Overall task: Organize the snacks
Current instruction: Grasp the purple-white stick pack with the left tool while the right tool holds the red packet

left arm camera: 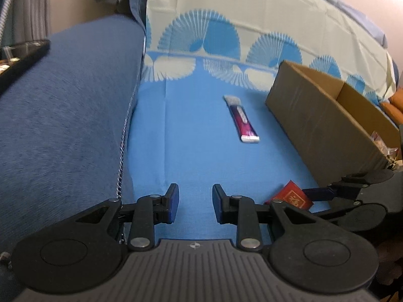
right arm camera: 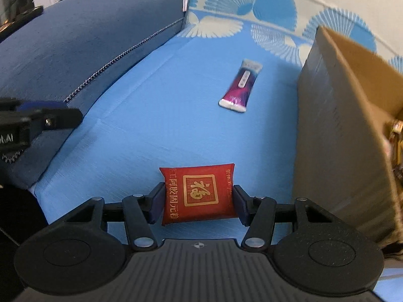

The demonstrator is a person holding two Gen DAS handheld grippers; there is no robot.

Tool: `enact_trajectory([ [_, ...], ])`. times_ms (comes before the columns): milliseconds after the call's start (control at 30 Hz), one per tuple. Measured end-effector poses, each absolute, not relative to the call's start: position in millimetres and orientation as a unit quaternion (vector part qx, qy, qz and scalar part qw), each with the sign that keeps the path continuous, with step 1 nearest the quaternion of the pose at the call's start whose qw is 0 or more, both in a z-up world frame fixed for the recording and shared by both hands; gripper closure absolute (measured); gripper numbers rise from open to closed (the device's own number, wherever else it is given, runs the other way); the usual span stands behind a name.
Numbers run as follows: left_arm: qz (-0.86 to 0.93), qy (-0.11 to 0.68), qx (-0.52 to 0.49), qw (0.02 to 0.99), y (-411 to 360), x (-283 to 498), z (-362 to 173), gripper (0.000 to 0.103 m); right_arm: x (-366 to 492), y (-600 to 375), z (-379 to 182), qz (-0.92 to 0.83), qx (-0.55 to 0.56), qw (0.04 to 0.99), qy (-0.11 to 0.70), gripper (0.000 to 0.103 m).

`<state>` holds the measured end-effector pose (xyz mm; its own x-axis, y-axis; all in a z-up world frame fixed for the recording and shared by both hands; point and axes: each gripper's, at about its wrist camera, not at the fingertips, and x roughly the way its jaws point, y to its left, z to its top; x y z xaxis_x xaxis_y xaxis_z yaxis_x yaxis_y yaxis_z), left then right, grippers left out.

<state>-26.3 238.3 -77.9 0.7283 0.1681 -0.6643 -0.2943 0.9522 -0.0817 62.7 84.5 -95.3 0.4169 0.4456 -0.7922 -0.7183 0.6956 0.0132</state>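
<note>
Right wrist: right claw (right arm camera: pixel 199 202) clamped on red snack pack (right arm camera: pixel 199 193); left claw (left arm camera: pixel 195 202) spread, w/ nothing between.

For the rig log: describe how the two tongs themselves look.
Both are alike. The left tongs and right tongs are matte black plastic, with blue pads on the fingers, silver pivot pins, round discs on either side and a ribbed grey base plate bearing a small round emblem. No cables or sleeves show.
</note>
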Motion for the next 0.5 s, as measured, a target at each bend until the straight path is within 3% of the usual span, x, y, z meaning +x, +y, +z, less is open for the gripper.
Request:
enact_trajectory([
  [367,0.079,0.370,-0.085,0.922,227,79,-60,0.071,66,80,-103,0.357,-0.152,0.805,0.449,0.045],
  [500,0.052,0.397,-0.048,0.915,208,140,-69,0.063,73,74,-103,0.357,-0.119,0.801,0.466,0.045],
])
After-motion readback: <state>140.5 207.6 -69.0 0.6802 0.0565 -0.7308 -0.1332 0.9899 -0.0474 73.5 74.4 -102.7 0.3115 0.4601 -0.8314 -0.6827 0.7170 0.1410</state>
